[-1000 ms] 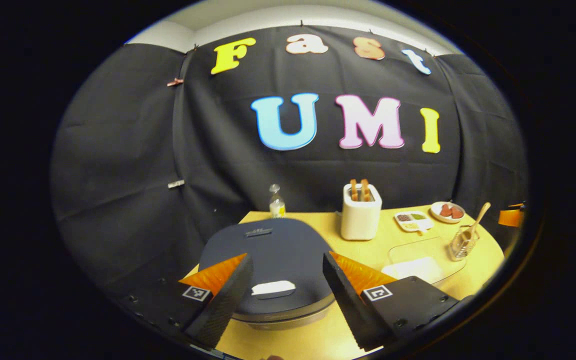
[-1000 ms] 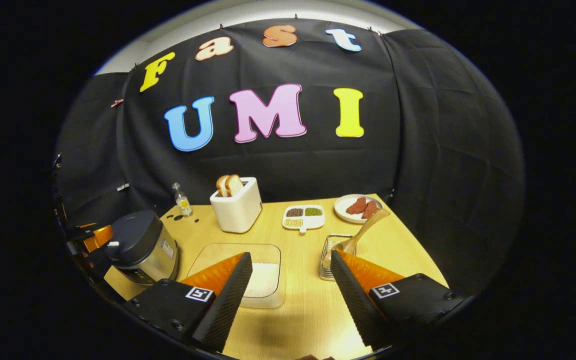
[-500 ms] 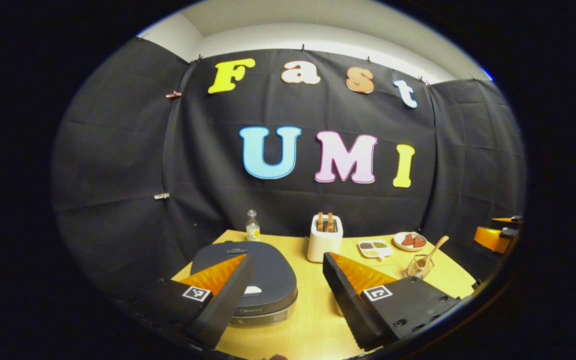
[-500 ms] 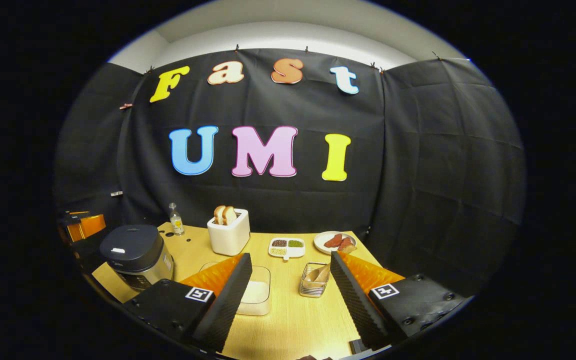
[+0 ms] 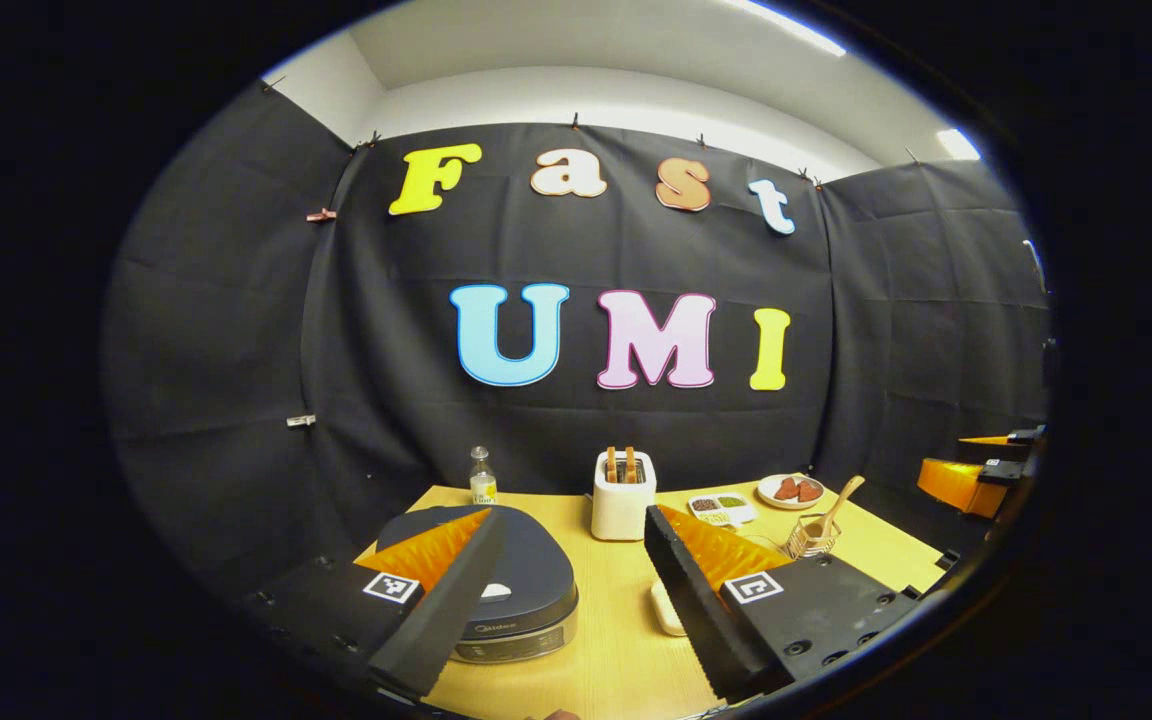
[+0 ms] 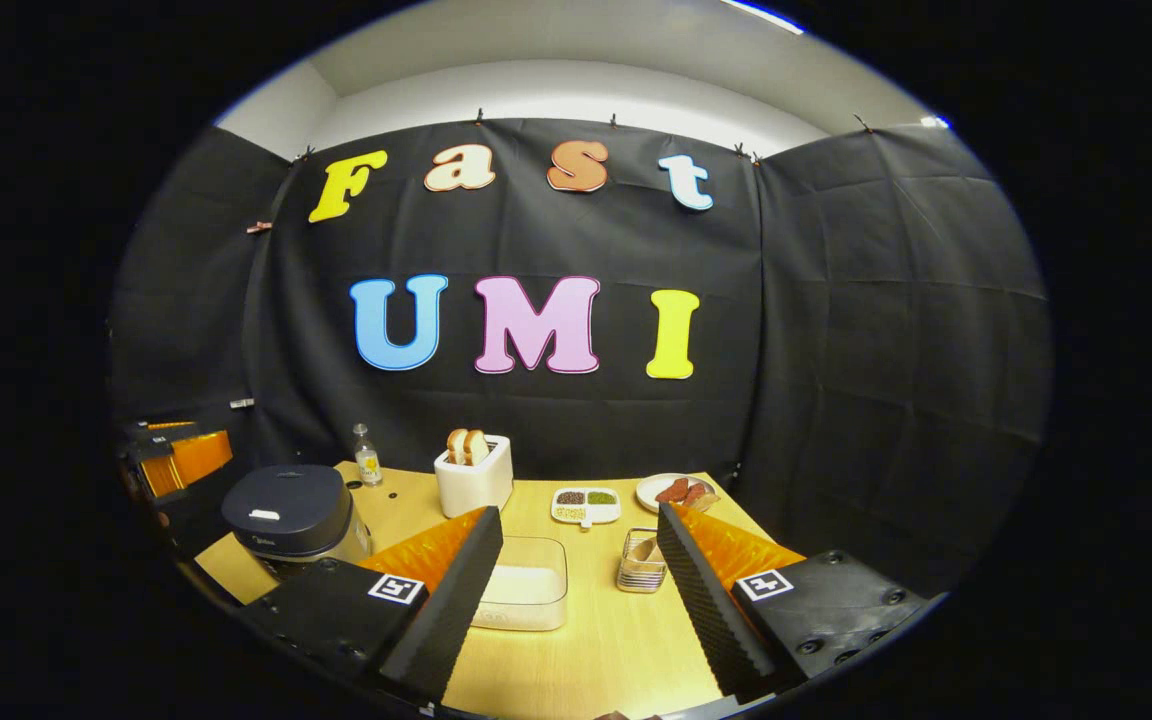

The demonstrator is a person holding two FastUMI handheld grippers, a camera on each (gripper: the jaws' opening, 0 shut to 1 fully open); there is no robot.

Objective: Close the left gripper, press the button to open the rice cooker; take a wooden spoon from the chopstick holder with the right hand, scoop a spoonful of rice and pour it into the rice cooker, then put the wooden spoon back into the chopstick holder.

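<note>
Lid down on the rice cooker (image 5: 501, 585), white button (image 5: 496, 591) showing on top; that is how it sits, on the bench (image 5: 616, 640) between my left tool (image 5: 566, 600) fingers. A second ago the cooker bulked large under that tool; now it looks small and lower, so I have drawn both tools back and up from it. Right of the cooker lies the clear rice tray (image 6: 526, 595), and further right the wire chopstick holder (image 6: 642, 570) with the wooden spoon (image 5: 831, 505) leaning in it. My right tool (image 6: 576, 600) hangs above the bench edge, also pulled away from the cooker. Both tools stand with jaws wide apart, holding nothing. With lid shut and spoon in the holder, this fits either a job yet to be pressed open or one ended and closed again; I cannot tell which.
</note>
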